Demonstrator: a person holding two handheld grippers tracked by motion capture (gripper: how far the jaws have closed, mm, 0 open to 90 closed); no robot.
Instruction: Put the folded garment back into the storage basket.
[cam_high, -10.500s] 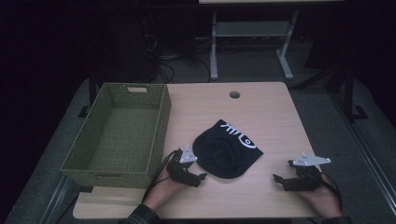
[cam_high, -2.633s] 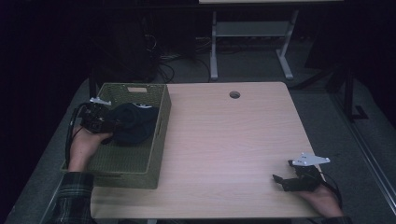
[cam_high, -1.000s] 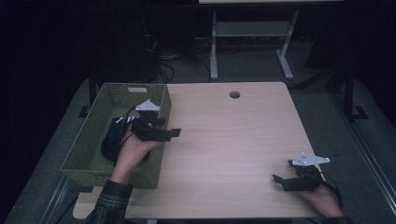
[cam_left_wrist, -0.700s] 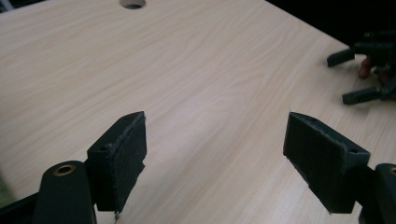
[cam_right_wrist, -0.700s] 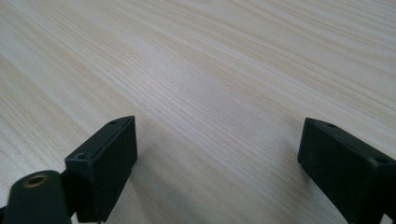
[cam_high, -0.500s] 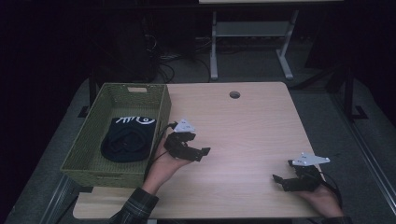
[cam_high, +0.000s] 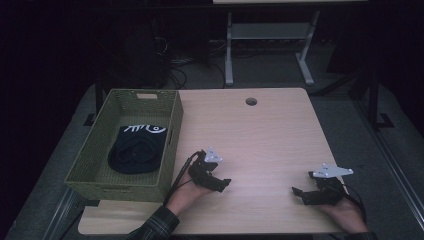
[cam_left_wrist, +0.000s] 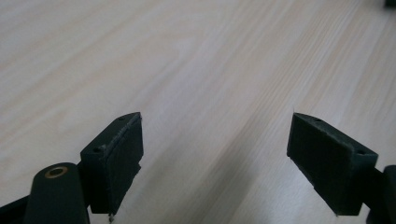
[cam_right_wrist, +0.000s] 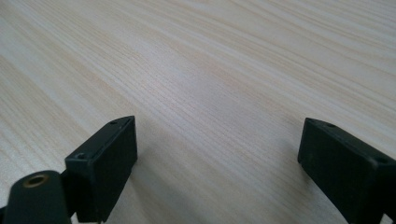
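The black cap (cam_high: 136, 154) with white lettering lies inside the green woven basket (cam_high: 172, 131) at the desk's (cam_high: 260, 130) left side, so the putting-away looks finished. The left gripper (cam_high: 214, 179) rests on the desk just right of the basket, its fingers (cam_left_wrist: 114, 161) spread and holding nothing. The right gripper (cam_high: 306, 194) sits at the near right edge, fingers (cam_right_wrist: 105, 165) likewise released. Nothing else on the desk calls for a move; only a cable hole (cam_high: 251, 101) at the far side, and nothing blocks either hand
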